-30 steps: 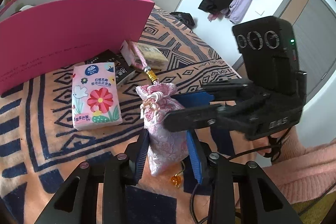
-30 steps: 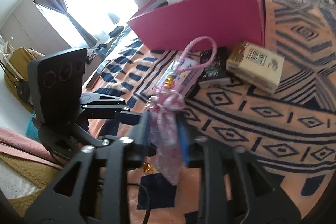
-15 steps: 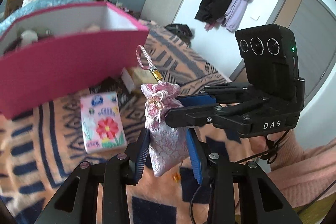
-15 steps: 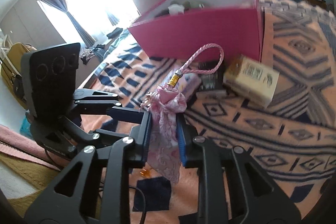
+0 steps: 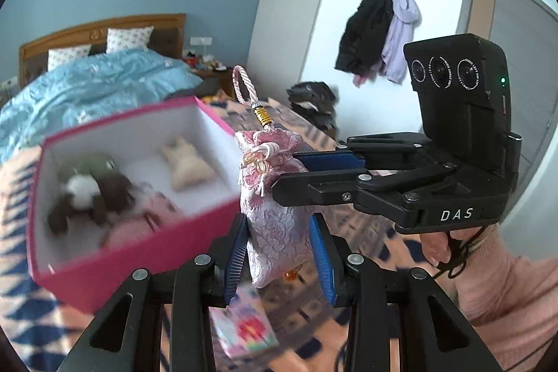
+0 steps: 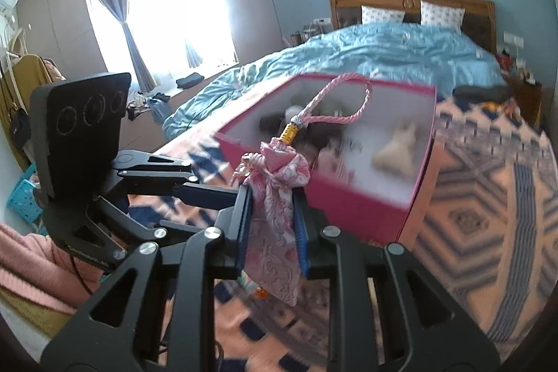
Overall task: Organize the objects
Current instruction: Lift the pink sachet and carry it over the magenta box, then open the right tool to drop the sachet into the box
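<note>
While both grippers clamp the same pink brocade drawstring pouch, it hangs in the air at the centre of each wrist view, above the patterned orange-and-blue blanket. In the left wrist view the left gripper pinches the pouch's lower body between its blue pads, while the right gripper reaches in from the right side of the frame and grips the pouch just below its gathered neck. In the right wrist view the right gripper has its jaws closed on the cloth, with the left gripper coming in from the left. The pouch's pink twisted cord loop with a gold ferrule stands up above the neck. Behind the pouch, left of centre in the left wrist view, sits an open pink box with white inner walls; blurred plush toys lie inside. A floral tissue pack lies on the blanket at the bottom of the frame, below the pouch. A pink knitted sleeve fills the lower right corner.
</note>
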